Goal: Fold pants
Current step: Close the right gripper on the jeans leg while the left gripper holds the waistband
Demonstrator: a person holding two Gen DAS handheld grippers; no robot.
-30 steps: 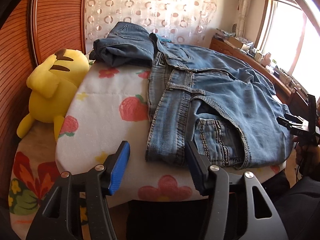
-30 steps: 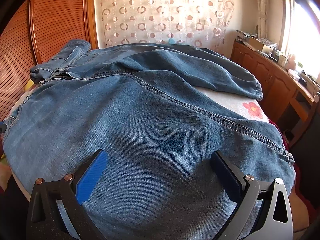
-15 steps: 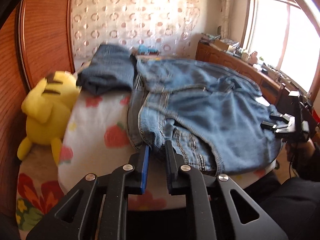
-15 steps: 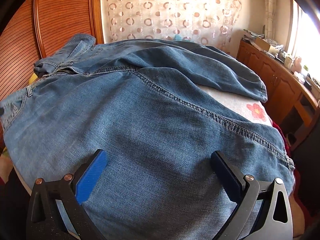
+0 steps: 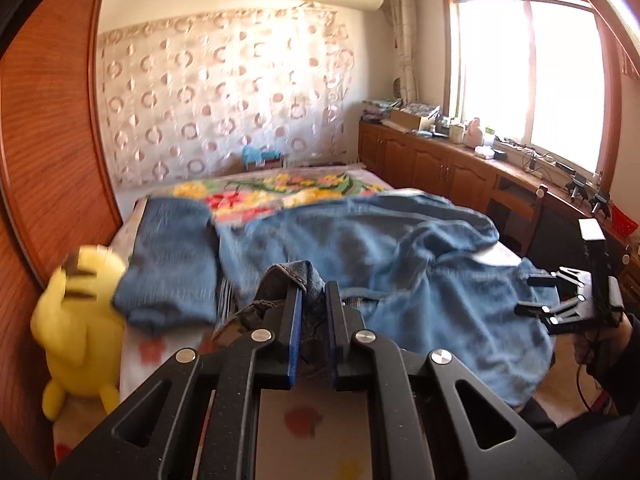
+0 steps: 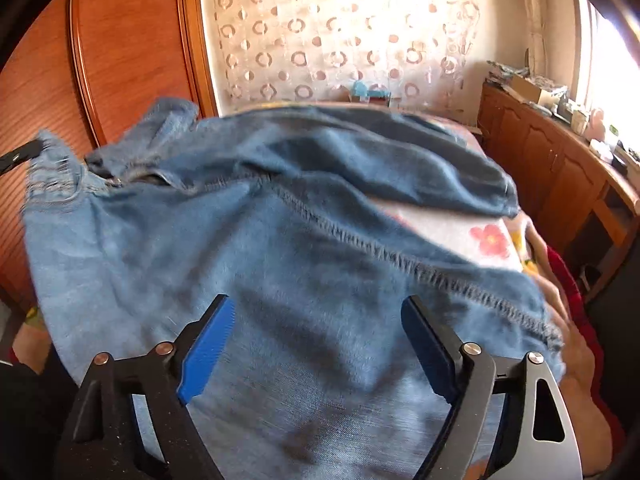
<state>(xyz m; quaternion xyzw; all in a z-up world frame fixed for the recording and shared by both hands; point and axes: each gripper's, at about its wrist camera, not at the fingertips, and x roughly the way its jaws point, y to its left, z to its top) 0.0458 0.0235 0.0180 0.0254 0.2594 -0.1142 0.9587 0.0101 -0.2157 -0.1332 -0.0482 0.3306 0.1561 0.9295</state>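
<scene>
One grip is all you have on the jeans [image 5: 400,264] so far: your left gripper [image 5: 310,304], at the lower centre of the left wrist view, is clamped on a bunched piece of the waistband end, with the denim pinched between its blue pads and lifted off the bed [image 5: 288,188]. Your right gripper [image 6: 316,344] is spread wide, jaws apart, hovering over the broad denim leg in the lower half of the right wrist view; it holds nothing.

The jeans lie sprawled across the middle of both frames, crumpled rather than flat, one leg draped toward the right edge of the mattress. No clean fold shows in them yet, so you are early in the job. I judge that the legs must first be laid together, then the length doubled over.

A darker folded garment [image 5: 172,264] sits at centre left, beside the yellow plush toy [image 5: 76,320] at the left edge; that one looks finished already.
</scene>
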